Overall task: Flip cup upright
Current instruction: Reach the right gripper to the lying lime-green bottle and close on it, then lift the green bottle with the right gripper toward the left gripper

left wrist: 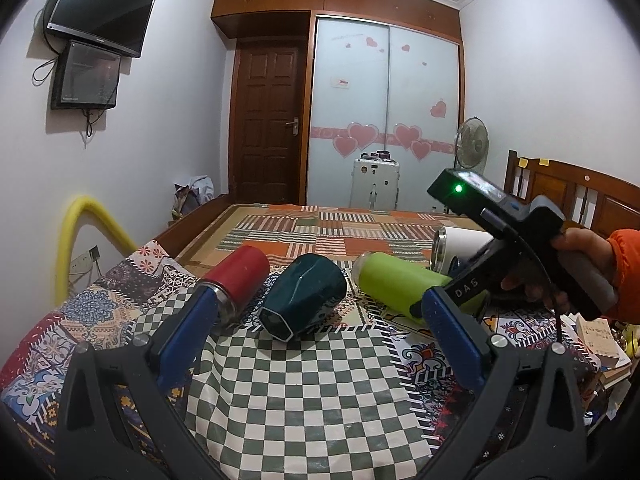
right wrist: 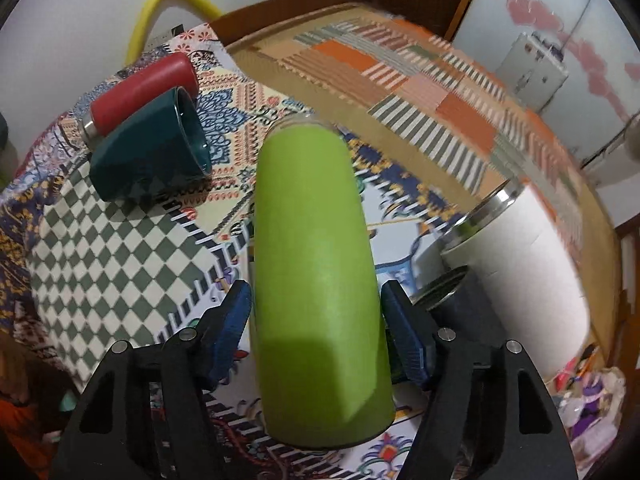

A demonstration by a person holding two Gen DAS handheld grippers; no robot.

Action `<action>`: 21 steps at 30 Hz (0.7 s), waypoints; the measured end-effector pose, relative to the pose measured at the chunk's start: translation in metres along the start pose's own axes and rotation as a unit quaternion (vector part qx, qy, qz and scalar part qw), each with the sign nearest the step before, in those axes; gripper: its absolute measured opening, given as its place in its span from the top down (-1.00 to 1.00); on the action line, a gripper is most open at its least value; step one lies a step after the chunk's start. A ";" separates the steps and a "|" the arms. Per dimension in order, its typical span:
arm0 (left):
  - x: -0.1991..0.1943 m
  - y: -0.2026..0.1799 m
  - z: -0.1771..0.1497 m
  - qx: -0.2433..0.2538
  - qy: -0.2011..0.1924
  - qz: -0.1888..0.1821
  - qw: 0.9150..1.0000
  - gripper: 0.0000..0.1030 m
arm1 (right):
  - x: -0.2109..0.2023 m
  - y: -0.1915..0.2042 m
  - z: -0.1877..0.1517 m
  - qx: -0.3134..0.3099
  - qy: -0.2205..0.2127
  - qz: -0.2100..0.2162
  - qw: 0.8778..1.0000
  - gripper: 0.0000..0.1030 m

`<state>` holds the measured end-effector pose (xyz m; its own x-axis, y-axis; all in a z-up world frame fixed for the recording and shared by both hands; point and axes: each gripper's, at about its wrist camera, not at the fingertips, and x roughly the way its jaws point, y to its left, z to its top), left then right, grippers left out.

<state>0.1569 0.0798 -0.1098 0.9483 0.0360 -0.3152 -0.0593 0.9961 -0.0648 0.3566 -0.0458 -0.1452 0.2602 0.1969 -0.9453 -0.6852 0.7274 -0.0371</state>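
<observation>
Four cups lie on their sides on a patterned cloth: a red cup [left wrist: 236, 278], a dark teal faceted cup [left wrist: 304, 294], a lime green cup [left wrist: 400, 284] and a white cup [left wrist: 460, 250]. My left gripper [left wrist: 320, 336] is open and empty, hovering in front of the teal cup. My right gripper [right wrist: 316, 320] has its blue pads on both sides of the green cup [right wrist: 316, 264], shut on it. The white cup [right wrist: 528, 260] lies just right of it; the teal cup [right wrist: 152, 152] and red cup [right wrist: 140, 92] lie to the left.
The cloth [left wrist: 304, 392] covers a table set against a bed with a striped patchwork mat [left wrist: 320, 228]. A yellow hose [left wrist: 76, 232] curves at the left wall. Books and clutter [left wrist: 600, 344] lie at the right, below the table edge.
</observation>
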 end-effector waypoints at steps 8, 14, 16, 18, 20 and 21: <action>0.004 0.005 -0.001 -0.004 0.004 0.005 1.000 -1.00 | 0.015 0.014 0.005 0.002 0.000 0.003 1.000 -0.25; 0.003 0.005 -0.001 -0.004 0.004 0.009 1.000 -1.00 | 0.023 0.020 0.005 0.003 0.004 -0.002 1.000 -0.23; 0.004 0.006 -0.001 -0.004 0.003 0.011 1.000 -1.00 | 0.022 0.018 0.003 0.010 0.002 0.004 1.000 -0.23; 0.004 0.006 -0.001 -0.005 0.003 0.012 1.000 -1.00 | 0.020 0.019 0.001 0.016 0.000 0.009 1.000 -0.23; 0.003 0.006 -0.001 -0.006 0.002 0.011 1.000 -1.00 | 0.016 0.021 -0.003 0.017 -0.005 0.011 1.000 -0.23; 0.003 0.006 -0.001 -0.006 0.003 0.011 1.000 -1.00 | 0.013 0.022 -0.006 0.015 -0.010 0.010 1.000 -0.22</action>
<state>0.1594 0.0857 -0.1125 0.9451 0.0582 -0.3216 -0.0844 0.9941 -0.0681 0.3407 -0.0309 -0.1598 0.2602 0.2236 -0.9393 -0.6690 0.7432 -0.0084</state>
